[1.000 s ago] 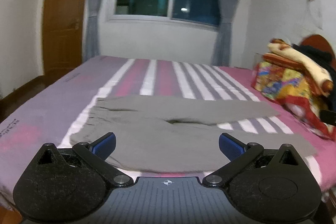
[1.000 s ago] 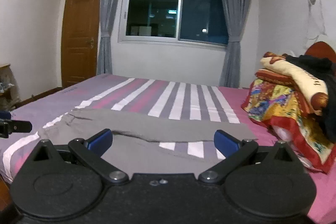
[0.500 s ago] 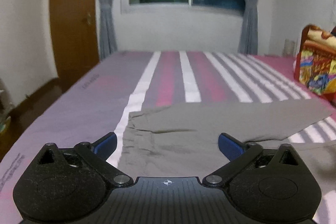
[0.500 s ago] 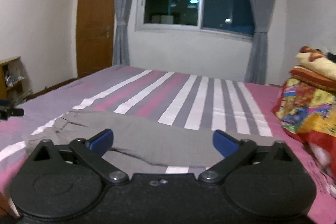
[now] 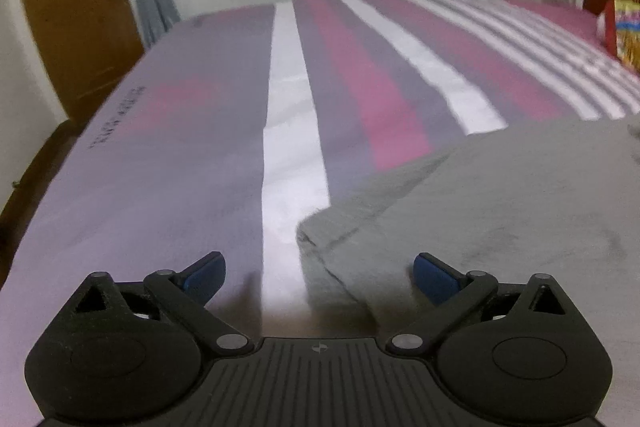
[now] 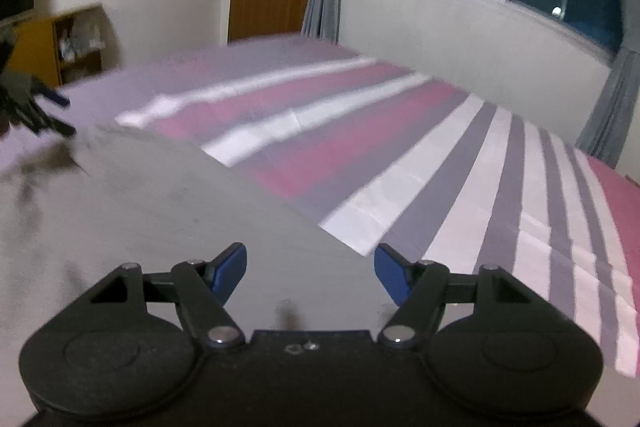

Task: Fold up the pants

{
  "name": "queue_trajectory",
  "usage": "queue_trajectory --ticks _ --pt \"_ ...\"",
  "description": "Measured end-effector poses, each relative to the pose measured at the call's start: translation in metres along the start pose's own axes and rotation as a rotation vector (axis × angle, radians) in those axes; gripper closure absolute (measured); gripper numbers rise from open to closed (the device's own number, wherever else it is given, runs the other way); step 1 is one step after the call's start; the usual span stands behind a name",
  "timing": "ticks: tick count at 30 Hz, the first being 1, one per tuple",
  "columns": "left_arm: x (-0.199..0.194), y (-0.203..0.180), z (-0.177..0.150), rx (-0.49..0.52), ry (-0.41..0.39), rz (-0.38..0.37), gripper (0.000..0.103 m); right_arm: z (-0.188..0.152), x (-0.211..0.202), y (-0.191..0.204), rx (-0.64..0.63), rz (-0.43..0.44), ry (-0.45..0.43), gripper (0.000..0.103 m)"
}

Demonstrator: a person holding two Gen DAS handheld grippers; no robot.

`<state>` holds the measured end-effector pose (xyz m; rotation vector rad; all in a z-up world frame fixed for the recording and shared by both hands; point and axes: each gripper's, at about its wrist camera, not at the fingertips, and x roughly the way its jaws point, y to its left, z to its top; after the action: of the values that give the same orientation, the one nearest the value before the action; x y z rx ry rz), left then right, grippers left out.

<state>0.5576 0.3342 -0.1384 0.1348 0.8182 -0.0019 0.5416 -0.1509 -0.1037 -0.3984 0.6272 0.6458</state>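
Note:
Grey pants (image 5: pixel 500 203) lie flat on the striped bedsheet (image 5: pixel 200 163). In the left wrist view my left gripper (image 5: pixel 318 273) is open, low over the bed, with the far corner of the waistband (image 5: pixel 316 227) between its blue fingertips. In the right wrist view the pants (image 6: pixel 152 203) fill the lower left. My right gripper (image 6: pixel 310 269) is open just above the far edge of the grey cloth. The left gripper also shows in the right wrist view (image 6: pixel 52 111), at the far left by the waistband end.
The bed's left edge (image 5: pixel 48 195) drops to a dark floor beside a wooden door (image 5: pixel 76 7). A colourful blanket pile (image 5: pixel 624 27) sits at the far right by the headboard. A wooden shelf (image 6: pixel 68 43) stands past the bed. A window wall (image 6: pixel 500 7) lies behind.
Both grippers have dropped close to the bed and swung left. The left one now frames the waistband corner; the right one now sits over the pants' far edge. Both stay open.

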Motion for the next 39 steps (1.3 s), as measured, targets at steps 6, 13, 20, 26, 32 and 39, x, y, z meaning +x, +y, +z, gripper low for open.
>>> queue_trajectory --ticks 6,13,20,26,32,39 --pt "0.045 0.020 0.006 0.031 0.058 -0.113 0.014 -0.002 0.052 -0.029 -0.061 0.095 0.120 0.055" --pt "0.068 0.028 0.004 -0.045 0.059 -0.219 0.022 -0.004 0.085 -0.048 -0.092 0.163 0.228 0.053" --pt "0.066 0.000 0.014 -0.011 0.065 -0.232 0.085 -0.005 0.077 -0.036 -0.171 0.118 0.243 0.094" --pt "-0.013 0.011 0.017 -0.043 -0.114 -0.236 0.086 0.006 -0.006 -0.022 -0.198 0.001 0.082 0.096" --pt "-0.131 0.010 -0.004 -0.035 -0.288 -0.268 0.086 -0.006 -0.129 0.028 -0.286 -0.061 -0.035 0.096" --pt "-0.208 -0.005 -0.099 -0.057 -0.296 -0.242 0.086 -0.069 -0.201 0.097 -0.247 -0.047 -0.076 0.096"
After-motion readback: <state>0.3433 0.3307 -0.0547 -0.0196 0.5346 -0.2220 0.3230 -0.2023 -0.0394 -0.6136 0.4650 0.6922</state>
